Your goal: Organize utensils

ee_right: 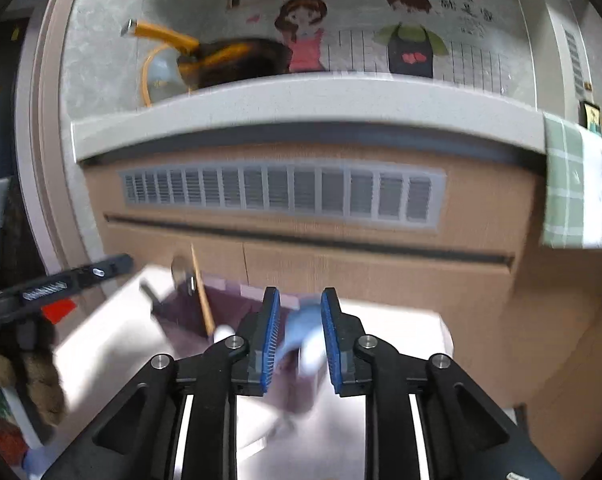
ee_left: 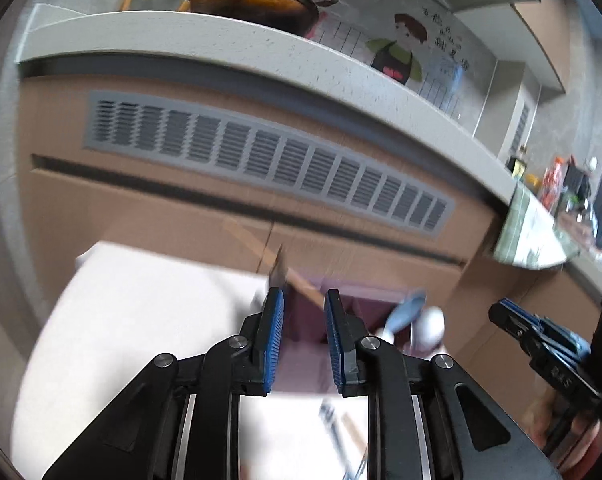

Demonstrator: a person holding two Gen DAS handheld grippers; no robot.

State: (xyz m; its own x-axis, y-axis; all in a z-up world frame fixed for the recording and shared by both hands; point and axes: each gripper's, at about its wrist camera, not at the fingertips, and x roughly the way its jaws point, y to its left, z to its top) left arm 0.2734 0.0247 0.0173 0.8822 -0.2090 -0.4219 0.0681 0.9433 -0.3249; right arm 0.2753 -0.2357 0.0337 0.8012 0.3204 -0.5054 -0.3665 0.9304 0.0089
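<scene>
- Hovering over a white table (ee_left: 141, 320), the left gripper (ee_left: 303, 300) has its blue-padded fingers (ee_left: 275, 320) parted with nothing between them; a purple utensil box (ee_left: 341, 312) sits just ahead of the tips.
- A wooden-handled utensil (ee_left: 269, 256) leans out of that box toward the upper left, and a pale blue spoon (ee_left: 405, 312) with a white one (ee_left: 431, 326) beside it stands at the box's right side.
- More utensils (ee_left: 341, 432), too blurred to name, lie on the table below the left gripper.
- From the right wrist view, the right gripper (ee_right: 300, 304) is spread as well; the pale blue spoon shows in the gap between its pads, though motion blur makes it unclear whether either pad touches it.
- In that same view the wooden handle stands upright in the purple box with a metal utensil (ee_right: 181, 270) just beside it.
- Behind the table runs a brown cabinet front with a grey vent grille (ee_right: 281, 192) under a pale countertop (ee_right: 301, 100), where a dark pan with a yellow handle (ee_right: 229, 62) sits before a cartoon wall mural (ee_right: 381, 36).
</scene>
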